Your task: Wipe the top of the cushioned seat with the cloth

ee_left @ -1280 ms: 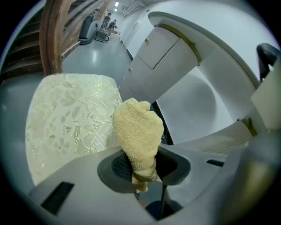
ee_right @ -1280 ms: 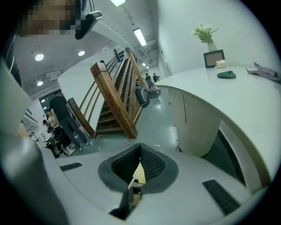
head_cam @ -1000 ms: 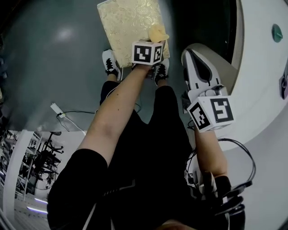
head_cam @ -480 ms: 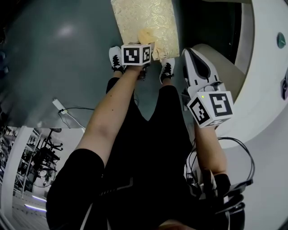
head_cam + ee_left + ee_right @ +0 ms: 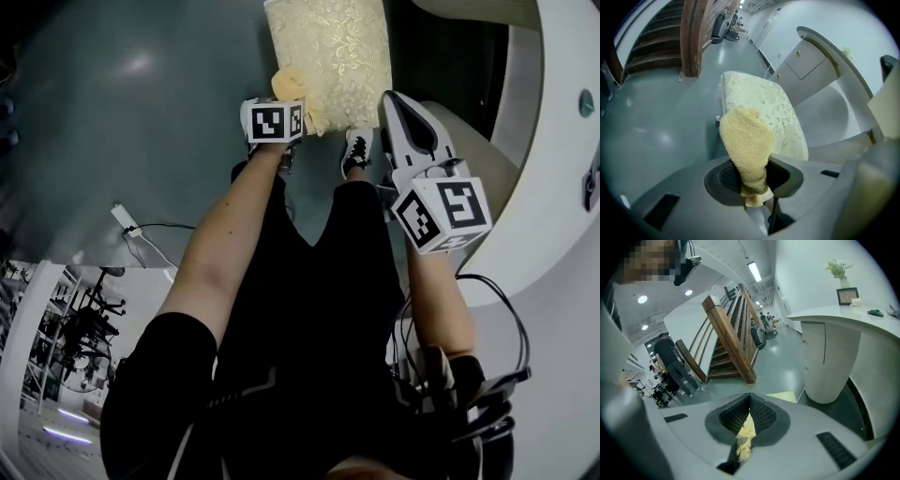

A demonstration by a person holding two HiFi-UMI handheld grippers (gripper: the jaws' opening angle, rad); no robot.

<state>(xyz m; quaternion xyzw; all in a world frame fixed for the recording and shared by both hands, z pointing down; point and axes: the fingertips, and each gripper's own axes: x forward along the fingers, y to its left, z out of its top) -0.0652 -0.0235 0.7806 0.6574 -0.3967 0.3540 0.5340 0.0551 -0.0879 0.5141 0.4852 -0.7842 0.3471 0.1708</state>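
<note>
The cushioned seat (image 5: 333, 56) is a cream rectangle with a gold floral pattern, standing on the grey floor ahead of the person's feet. In the left gripper view the seat (image 5: 773, 110) stretches away behind the cloth. My left gripper (image 5: 281, 98) is shut on the yellow terry cloth (image 5: 291, 80), which lies at the seat's near left corner. The cloth (image 5: 745, 140) stands up folded between the jaws of the left gripper (image 5: 751, 171). My right gripper (image 5: 396, 101) hovers to the right of the seat, off it, with its jaws closed together and nothing between them. Through the right gripper (image 5: 749, 401) only a yellow sliver shows.
A curved white counter (image 5: 562, 187) wraps round the right side, close to the right gripper. A white cable and plug (image 5: 127, 225) lie on the floor at left. The person's shoes (image 5: 356, 148) stand at the seat's near edge. A wooden staircase (image 5: 731, 343) and another person (image 5: 670, 362) are farther off.
The left gripper has dragged the cloth along the seat's near part from its right side to its left corner. The right gripper has stayed beside the seat.
</note>
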